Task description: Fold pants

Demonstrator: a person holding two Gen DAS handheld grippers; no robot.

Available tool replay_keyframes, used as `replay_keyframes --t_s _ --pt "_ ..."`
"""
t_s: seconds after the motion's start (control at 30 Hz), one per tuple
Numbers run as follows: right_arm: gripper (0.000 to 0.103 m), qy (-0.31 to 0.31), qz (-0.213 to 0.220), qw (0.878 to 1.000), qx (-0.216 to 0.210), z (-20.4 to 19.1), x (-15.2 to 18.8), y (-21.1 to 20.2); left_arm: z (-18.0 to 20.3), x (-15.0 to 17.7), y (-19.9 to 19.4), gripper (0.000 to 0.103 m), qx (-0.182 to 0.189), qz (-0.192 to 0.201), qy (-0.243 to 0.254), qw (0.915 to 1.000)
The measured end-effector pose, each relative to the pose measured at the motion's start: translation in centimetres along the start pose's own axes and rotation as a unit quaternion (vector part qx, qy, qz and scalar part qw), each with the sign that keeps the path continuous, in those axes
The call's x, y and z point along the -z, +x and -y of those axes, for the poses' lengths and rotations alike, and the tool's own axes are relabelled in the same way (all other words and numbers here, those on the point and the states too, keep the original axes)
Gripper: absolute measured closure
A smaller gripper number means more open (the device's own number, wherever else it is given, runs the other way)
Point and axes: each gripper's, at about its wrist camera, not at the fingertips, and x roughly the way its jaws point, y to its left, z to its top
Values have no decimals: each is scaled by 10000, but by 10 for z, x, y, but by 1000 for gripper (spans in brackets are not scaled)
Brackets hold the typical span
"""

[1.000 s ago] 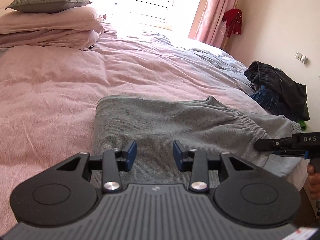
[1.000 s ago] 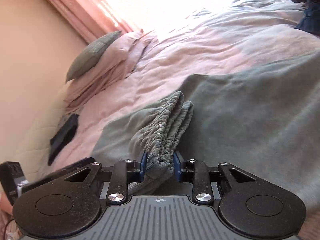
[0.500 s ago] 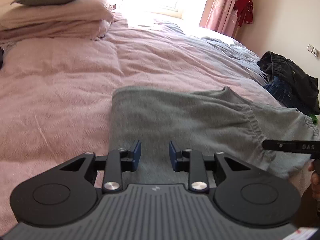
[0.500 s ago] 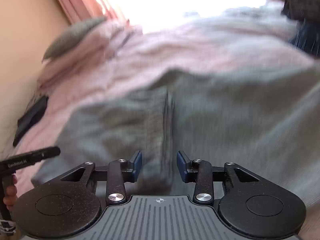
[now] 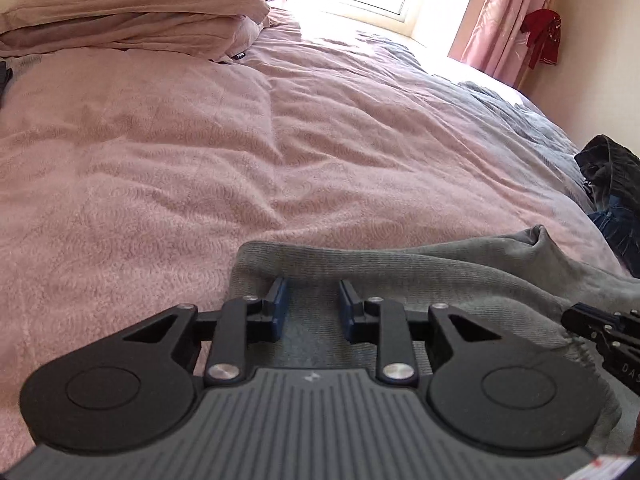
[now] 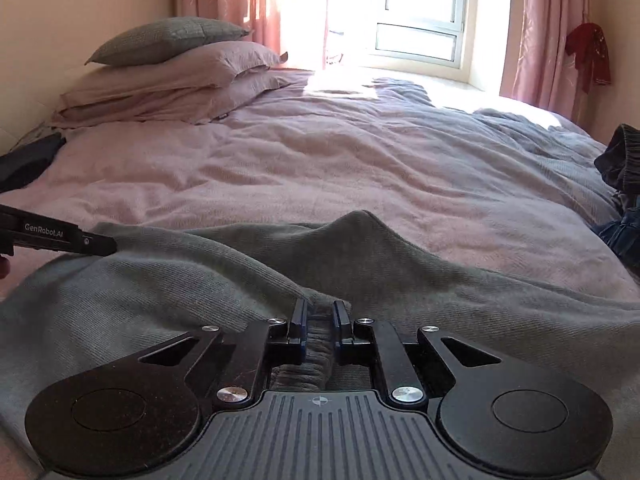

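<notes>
- The grey ribbed knit pants (image 6: 400, 272) lie flat on the pink quilted bed (image 6: 280, 168), at its near edge.
- Right tongs (image 6: 319, 314) pinch a fabric ridge; left tongs (image 5: 312, 300) gape wide, empty.
- Lifting one-sided could skew the fold.

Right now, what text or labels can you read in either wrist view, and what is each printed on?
"GenRobot.AI": on the side of the left gripper, seen in the right wrist view.
"DAS", cut off by the frame edge: on the right gripper, seen in the left wrist view.
Small tag on the pink pillow: too small to read.
</notes>
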Motion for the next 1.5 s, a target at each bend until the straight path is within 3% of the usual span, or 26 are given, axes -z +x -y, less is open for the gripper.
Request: replay_keyframes --t_s 0.13,0.2,0.33,0.47,0.53,0.67,1.03,1.1,1.5 --pt "96 121 371 9989 -272 4 10 -64 5 17 -56 81 -39 259 -6 9997" --pt "96 25 331 9988 -365 -3 23 -89 10 35 -81 80 -107 277 -21 9996" --pt "95 -260 -136 9993 -228 -17 54 -80 28 80 -102 77 -458 201 195 9986" --pt "94 -244 -113 9995 -174 -20 53 -85 47 97 -116 76 -928 249 364 9947" --pt "94 -105 43 9995 -288 -17 50 -107 53 98 -132 68 -894 320 213 9953" --pt "85 -68 164 9994 -284 -14 59 -149 74 114 -169 66 -802 361 25 9961" --pt "65 522 257 9980 -259 8 98 -232 142 167 -229 47 -798 117 453 9957" --pt "62 636 320 9972 -232 12 102 -243 152 172 -237 42 -769 155 557 9954" --pt "57 748 431 9962 -79 19 105 -268 176 176 -252 39 -695 251 868 9935"
